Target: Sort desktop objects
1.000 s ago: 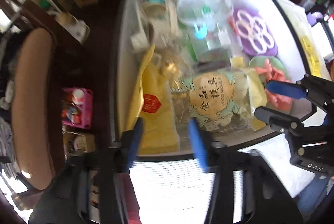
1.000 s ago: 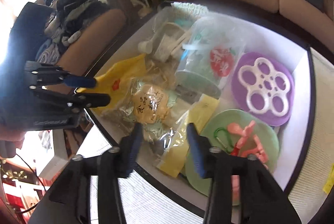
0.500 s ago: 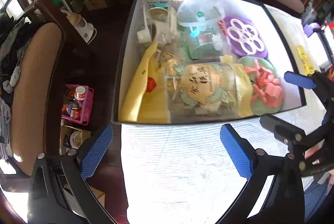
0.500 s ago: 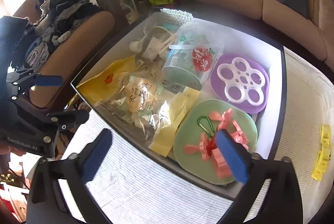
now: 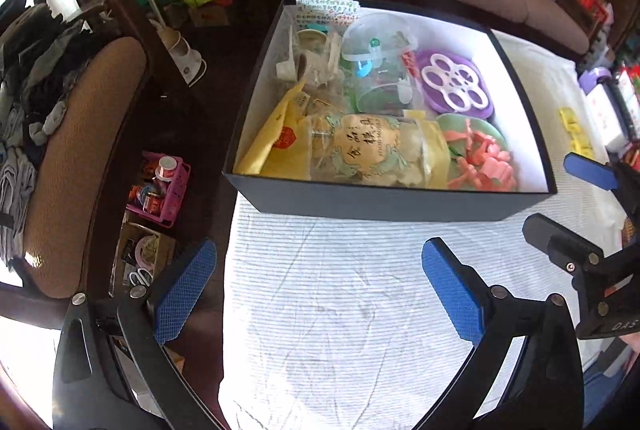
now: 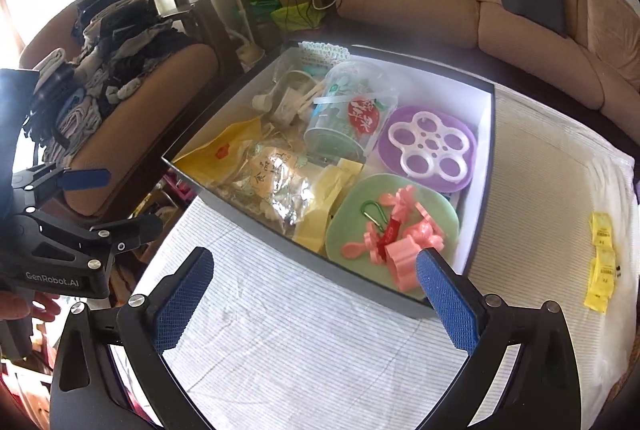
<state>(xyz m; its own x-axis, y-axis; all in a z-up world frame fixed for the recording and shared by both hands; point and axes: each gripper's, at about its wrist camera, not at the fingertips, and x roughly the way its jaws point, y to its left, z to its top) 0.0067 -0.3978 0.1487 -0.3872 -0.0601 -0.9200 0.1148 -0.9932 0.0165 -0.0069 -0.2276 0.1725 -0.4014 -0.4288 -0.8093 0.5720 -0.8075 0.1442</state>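
Dark box (image 5: 384, 203) packed with desk clutter, center frame; both grippers empty and spread wide over bare cloth.

Box sits mid-frame in both wrist views on the white tablecloth (image 5: 340, 310). Inside: clear snack bag (image 5: 364, 149) over a yellow pouch (image 5: 280, 145) at near-left, green plate (image 6: 352, 226) with pink ribbon bits at near-right, purple plate (image 6: 428, 145) behind it, clear tub (image 6: 348, 117) toward the back. Yellow sachets (image 6: 602, 262) lie loose at the right edge, well apart from the box. Left gripper (image 5: 316, 294) and right gripper (image 6: 312, 302) hover in front of the box, nothing between the fingers. Likely next: fetch the sachets. Best done with one gripper coming down flat on the thin packets, pinching edges, other clear of the box wall.
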